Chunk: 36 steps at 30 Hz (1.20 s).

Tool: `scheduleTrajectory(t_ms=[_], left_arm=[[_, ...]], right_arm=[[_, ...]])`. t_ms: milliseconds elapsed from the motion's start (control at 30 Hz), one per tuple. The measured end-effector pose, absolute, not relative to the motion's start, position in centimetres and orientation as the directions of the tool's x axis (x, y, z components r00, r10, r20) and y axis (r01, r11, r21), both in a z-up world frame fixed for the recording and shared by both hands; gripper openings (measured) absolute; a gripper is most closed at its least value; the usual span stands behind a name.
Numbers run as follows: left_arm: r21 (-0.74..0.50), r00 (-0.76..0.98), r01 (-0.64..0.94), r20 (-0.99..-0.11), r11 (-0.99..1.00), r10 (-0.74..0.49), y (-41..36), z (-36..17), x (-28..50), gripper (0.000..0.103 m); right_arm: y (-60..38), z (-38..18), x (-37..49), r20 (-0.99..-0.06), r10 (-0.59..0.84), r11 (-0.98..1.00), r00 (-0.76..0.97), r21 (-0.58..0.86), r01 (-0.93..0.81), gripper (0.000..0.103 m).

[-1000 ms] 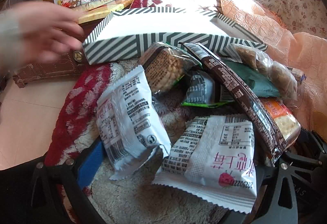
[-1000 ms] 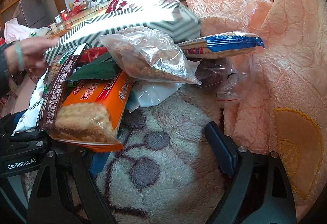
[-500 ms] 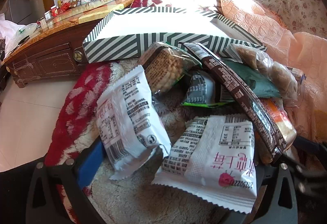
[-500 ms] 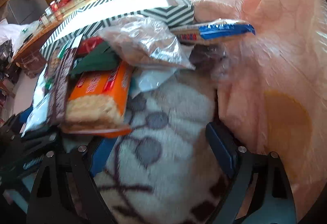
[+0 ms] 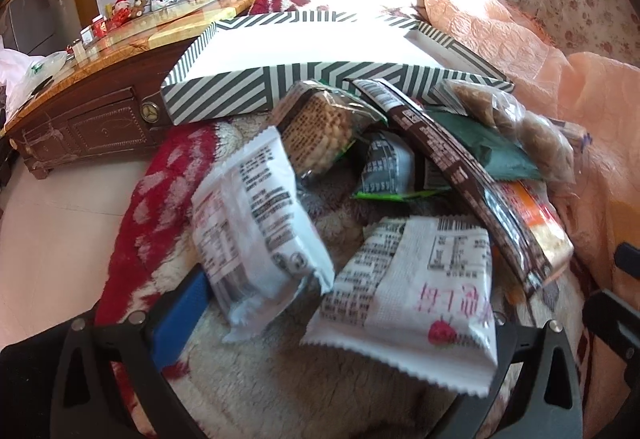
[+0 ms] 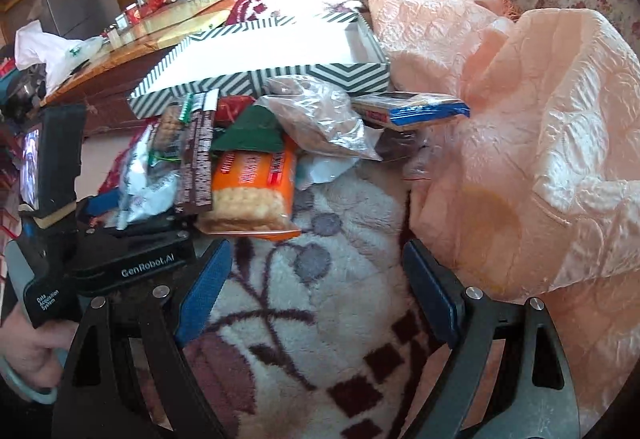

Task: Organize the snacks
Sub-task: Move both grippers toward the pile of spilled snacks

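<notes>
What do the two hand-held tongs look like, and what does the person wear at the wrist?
Both tongs are black plastic frames with triangular cut-outs, silver bolts and blue pads on the fingers. In the right wrist view, the left tongs show a black body with white lettering, "GenRobot.AI" and "Data Acquisition System", and a small lit screen on top. The hand wears a pale green bangle.

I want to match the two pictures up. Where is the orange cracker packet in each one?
Left wrist view: the orange cracker packet lies at the right, partly under the long brown wrapper.
Right wrist view: the orange cracker packet sits left of centre, in full view.
Shared landmark: the striped box behind the pile.
</notes>
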State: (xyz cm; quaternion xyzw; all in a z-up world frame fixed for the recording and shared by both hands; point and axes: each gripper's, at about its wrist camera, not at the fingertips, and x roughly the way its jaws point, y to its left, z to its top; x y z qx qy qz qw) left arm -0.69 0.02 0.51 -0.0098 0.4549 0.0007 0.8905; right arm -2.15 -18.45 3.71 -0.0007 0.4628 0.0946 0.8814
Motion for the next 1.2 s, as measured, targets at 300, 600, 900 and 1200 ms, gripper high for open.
scheduleTrajectory(t_ms=[300, 600, 900, 1200], left_arm=[[-0.024, 0.596, -0.069, -0.803, 0.997, 0.022, 1.8, 3.8, -2.8, 0.103], [-0.031, 0.624, -0.041, -0.782, 0.999, 0.001, 1.7, 6.3, -3.5, 0.103], [-0.022, 0.666, -0.043, -0.746, 0.999, 0.012, 2.0, 9.0, -3.7, 0.103], [-0.026, 0.672, -0.069, -0.740, 0.997, 0.027, 2.7, 9.7, -2.7, 0.103]], right_arm=[[-17.9, 5.7, -1.7, -0.791, 0.198, 0.973, 0.579, 0.089, -0.212, 0.087], [-17.5, 6.5, -1.2, -0.787, 0.210, 0.967, 0.580, 0.081, -0.240, 0.087], [-17.1, 7.2, -0.4, -0.787, 0.219, 0.963, 0.576, 0.079, -0.259, 0.087], [-15.9, 8.6, 0.3, -0.772, 0.245, 0.951, 0.587, 0.073, -0.301, 0.087]])
